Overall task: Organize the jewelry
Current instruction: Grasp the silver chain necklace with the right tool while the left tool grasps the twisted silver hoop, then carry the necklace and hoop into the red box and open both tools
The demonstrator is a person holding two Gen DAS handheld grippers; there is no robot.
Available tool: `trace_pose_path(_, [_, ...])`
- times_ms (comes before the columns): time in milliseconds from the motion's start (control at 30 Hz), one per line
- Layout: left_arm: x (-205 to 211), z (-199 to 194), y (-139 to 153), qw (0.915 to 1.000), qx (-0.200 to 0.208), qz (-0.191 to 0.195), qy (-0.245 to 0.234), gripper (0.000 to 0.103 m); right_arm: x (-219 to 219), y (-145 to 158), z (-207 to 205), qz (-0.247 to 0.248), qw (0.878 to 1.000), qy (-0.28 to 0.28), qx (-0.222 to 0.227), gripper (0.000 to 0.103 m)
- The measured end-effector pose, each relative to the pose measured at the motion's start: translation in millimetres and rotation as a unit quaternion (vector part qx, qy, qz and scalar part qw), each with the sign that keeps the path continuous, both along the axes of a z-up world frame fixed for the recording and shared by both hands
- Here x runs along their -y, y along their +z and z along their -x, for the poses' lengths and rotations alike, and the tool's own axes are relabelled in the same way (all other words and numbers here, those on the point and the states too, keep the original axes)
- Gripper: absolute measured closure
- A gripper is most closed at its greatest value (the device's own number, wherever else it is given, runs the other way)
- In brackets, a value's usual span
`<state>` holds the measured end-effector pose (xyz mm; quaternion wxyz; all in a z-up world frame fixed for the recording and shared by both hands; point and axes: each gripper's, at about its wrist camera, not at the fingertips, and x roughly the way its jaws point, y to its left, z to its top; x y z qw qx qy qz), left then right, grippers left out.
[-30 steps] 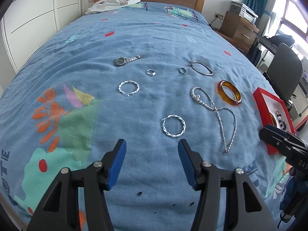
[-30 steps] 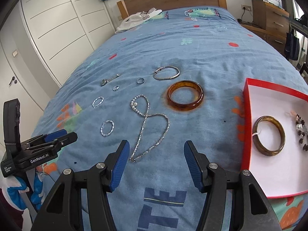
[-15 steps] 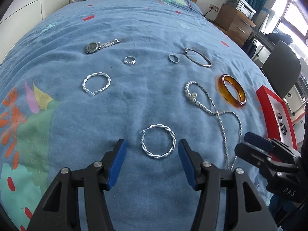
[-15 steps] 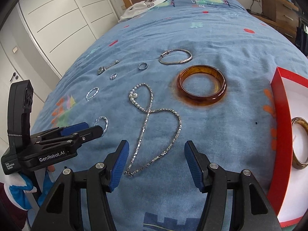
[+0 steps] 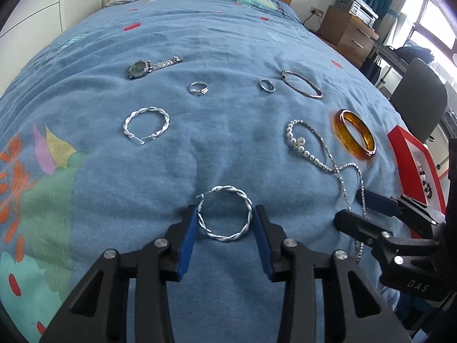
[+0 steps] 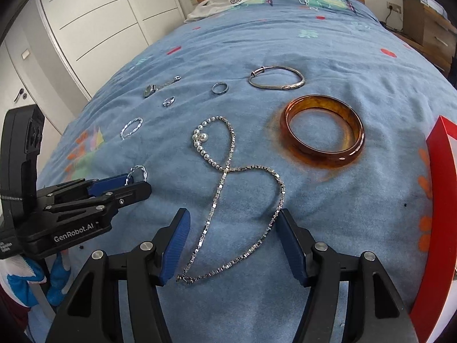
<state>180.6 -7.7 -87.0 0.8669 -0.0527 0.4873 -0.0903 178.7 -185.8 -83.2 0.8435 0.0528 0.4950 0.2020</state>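
On bedspread (image 5: 228,131) | necklace (image 5: 320,160) right of hoop earring (image 5: 225,217)

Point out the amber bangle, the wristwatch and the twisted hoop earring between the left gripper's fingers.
amber bangle (image 6: 355,131), right wrist view, right side of band.
wristwatch (image 5: 139,68), left wrist view, dial.
twisted hoop earring (image 5: 225,235), left wrist view, near rim.
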Motion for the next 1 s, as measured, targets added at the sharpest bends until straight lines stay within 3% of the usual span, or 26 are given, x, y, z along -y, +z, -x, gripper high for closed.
trace_pose_path(67, [3, 2, 2, 0.9999, 0.005, -0.012, -0.005, 0.066, -5, -2, 1, 0.015, 1.000, 0.006, 0.006, 0.052])
trace_pose_path(133, [5, 5, 3, 0.9998, 0.007, -0.018, -0.005, 0.066, -3, -2, 2, 0.018, 1.000, 0.005, 0.007, 0.076])
trace_pose_path(233, [5, 8, 6, 0.9998, 0.009, -0.019, -0.001, 0.066, 6, -1, 1, 0.006, 1.000, 0.001, -0.002, 0.096])
trace_pose_path(500, [3, 23, 27, 0.9995, 0.024, -0.023, 0.003, 0.066, 10, 21, 17, -0.014, 1.000, 0.000, 0.021, 0.100])
trace_pose_path(1000, [20, 58, 103, 0.9957, 0.091, -0.019, -0.007, 0.066, 37, 127, 59, -0.021, 0.991, -0.028, 0.129, 0.100])
